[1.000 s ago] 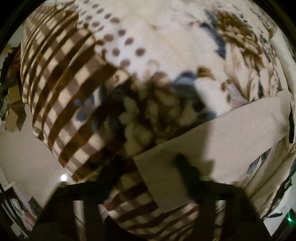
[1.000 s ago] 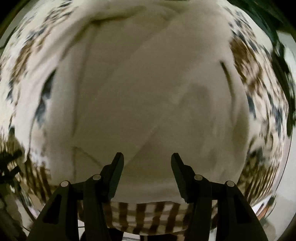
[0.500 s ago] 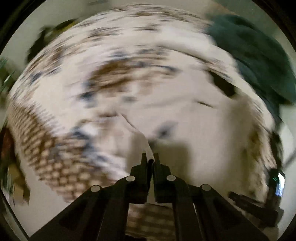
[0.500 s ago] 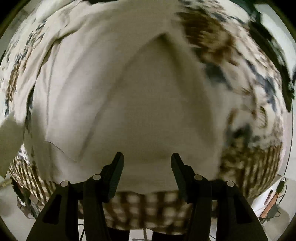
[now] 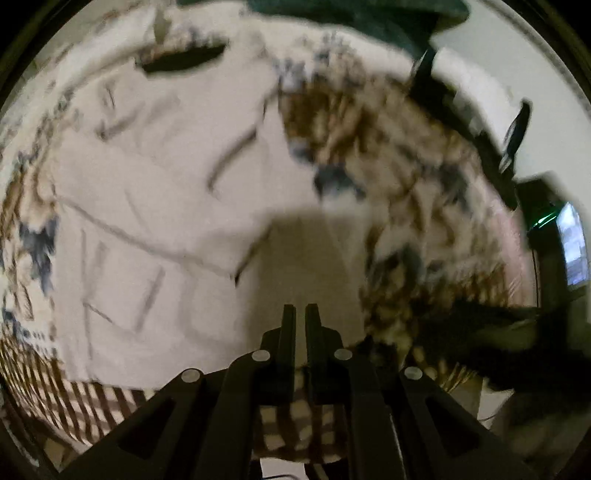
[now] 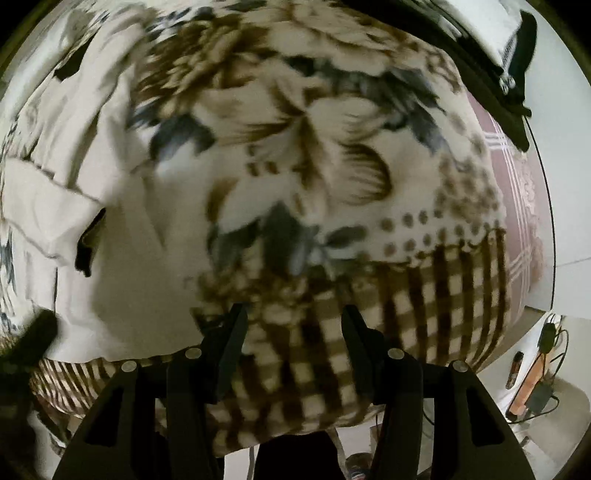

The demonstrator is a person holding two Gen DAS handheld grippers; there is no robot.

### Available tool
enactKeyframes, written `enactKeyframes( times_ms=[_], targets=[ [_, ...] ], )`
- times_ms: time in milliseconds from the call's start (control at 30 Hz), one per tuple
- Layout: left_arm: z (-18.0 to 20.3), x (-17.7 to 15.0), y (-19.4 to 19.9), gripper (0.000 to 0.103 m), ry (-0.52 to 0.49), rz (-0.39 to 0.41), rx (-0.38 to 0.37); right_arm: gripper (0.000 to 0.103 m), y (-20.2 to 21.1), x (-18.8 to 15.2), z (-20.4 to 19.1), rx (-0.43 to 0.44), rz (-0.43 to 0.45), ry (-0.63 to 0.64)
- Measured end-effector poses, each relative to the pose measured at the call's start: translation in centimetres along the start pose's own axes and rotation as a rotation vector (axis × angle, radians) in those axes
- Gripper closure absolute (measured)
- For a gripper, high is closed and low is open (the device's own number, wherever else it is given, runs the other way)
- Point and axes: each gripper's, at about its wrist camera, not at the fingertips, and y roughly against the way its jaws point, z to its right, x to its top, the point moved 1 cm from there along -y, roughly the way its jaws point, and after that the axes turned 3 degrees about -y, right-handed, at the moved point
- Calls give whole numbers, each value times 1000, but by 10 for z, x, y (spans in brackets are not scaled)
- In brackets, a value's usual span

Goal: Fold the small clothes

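A cream garment [image 5: 155, 229] lies on a brown and white flowered blanket [image 5: 417, 192]. My left gripper [image 5: 300, 314] is shut on a flap of the garment [image 5: 306, 266] and holds it above the rest of the cloth. In the right wrist view the garment [image 6: 66, 206] lies at the left and my right gripper [image 6: 291, 317] is open and empty above the checked border of the blanket [image 6: 332, 192]. The left wrist view is blurred.
A dark green cloth [image 5: 369, 26] lies at the far edge of the bed. A lit screen [image 5: 572, 247] stands at the right. In the right wrist view a mauve sheet [image 6: 517, 192] shows at the right, and cables and a charger [image 6: 535, 387] lie on the floor.
My left gripper has closed on the garment's edge and carried it to the right over the cloth. My right gripper has swung right, off the garment and over the blanket, still open.
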Motion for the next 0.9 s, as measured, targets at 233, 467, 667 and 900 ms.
enactKeyframes(
  times_ms=[233,467,667,900],
  targets=[
    [-96,-27,31,63,260,43,35,48,14,33,44,293,-10,-89],
    [-221,-53,53,22,431,64,308,48,4,58,-18,532,-97,-107],
    [-256,-66,48,22,499,59,338,84,-31,75,-56,527,-129,-188],
    [-254,-62,31,22,511,47,301,101,6,45,-54,396,-25,-127]
  ],
)
